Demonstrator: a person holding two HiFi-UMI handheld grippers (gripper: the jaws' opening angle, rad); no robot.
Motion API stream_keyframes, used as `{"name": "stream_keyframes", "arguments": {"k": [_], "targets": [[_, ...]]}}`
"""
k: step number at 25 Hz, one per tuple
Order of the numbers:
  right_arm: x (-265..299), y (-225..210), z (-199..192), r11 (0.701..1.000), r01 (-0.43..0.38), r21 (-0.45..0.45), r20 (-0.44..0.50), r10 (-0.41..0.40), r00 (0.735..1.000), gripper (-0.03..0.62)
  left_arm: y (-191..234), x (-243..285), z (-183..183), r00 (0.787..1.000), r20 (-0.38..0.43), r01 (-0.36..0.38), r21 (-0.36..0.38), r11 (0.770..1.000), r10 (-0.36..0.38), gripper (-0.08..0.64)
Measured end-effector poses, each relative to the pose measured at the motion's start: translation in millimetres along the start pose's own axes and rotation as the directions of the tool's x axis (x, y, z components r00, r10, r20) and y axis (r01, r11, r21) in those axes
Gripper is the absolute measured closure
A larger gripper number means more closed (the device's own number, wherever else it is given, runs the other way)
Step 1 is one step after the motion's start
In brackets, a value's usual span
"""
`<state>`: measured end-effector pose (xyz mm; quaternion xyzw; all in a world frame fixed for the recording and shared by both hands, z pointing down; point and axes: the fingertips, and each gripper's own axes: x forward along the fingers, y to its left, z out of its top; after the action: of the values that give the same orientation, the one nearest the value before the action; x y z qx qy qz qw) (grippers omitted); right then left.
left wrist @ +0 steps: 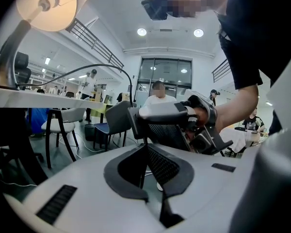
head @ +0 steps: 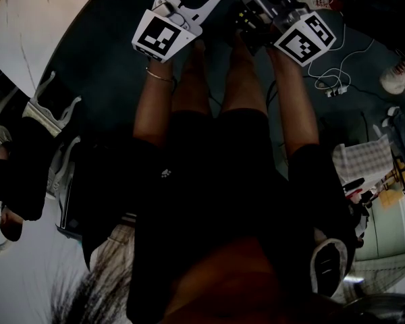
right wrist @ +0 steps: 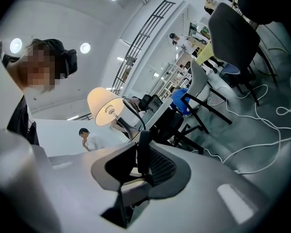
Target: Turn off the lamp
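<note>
The left claw (left wrist: 146, 147) is closed tight, its pads pressed together with nothing between them. The lit lamp (left wrist: 47, 4) glows high up and well off to its left, above a white table (left wrist: 48, 98). The right claw (right wrist: 142, 144) is likewise closed and empty, and the lamp's shade sits beyond its tips, slightly left.

black shirt (head: 209, 201), thin bracelet (head: 159, 77)

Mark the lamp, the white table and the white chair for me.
Lamp (left wrist: 44, 8), left gripper view, on the lit shade.
Table (left wrist: 39, 98), left gripper view, on its front edge.
Chair (left wrist: 63, 115), left gripper view, on its white seat.
</note>
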<state>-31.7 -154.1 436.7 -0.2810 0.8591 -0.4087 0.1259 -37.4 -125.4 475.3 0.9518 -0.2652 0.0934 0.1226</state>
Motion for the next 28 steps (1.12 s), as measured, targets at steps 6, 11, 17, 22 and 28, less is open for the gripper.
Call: {"name": "stream_keyframes", "arguments": {"k": [6,11,17,22,28], "targets": [[-0.6,1.2,-3.5,1.0,0.006,-0.001,0.0,-0.006,1.0,0.52,-1.2,-2.3,-1.4,1.0,0.016,-0.001,-0.03,1.0,0.001,0.546],[-0.6,0.4,-3.2,1.0,0.015,-0.007,0.007,-0.015,1.0,0.52,-1.0,-1.6,-1.8,1.0,0.009,0.004,-0.024,1.0,-0.004,0.546],[-1.4,-0.7,-3.8,1.0,0.021,0.003,0.016,-0.021,1.0,0.526,-0.8,-1.5,-4.4,1.0,0.002,0.005,-0.018,1.0,-0.005,0.546],[-2.3,-1.1,-5.1,1.0,0.022,0.001,0.012,-0.022,1.0,0.526,-1.9,-1.5,-6.5,1.0,-0.006,0.006,-0.009,1.0,-0.006,0.546],[-3.1,-4.4,-5.1,0.999,0.036,-0.002,0.01,-0.036,0.999,0.525,-1.3,1.5,-8.3,1.0,-0.009,0.005,-0.029,1.0,-0.005,0.546]]}}
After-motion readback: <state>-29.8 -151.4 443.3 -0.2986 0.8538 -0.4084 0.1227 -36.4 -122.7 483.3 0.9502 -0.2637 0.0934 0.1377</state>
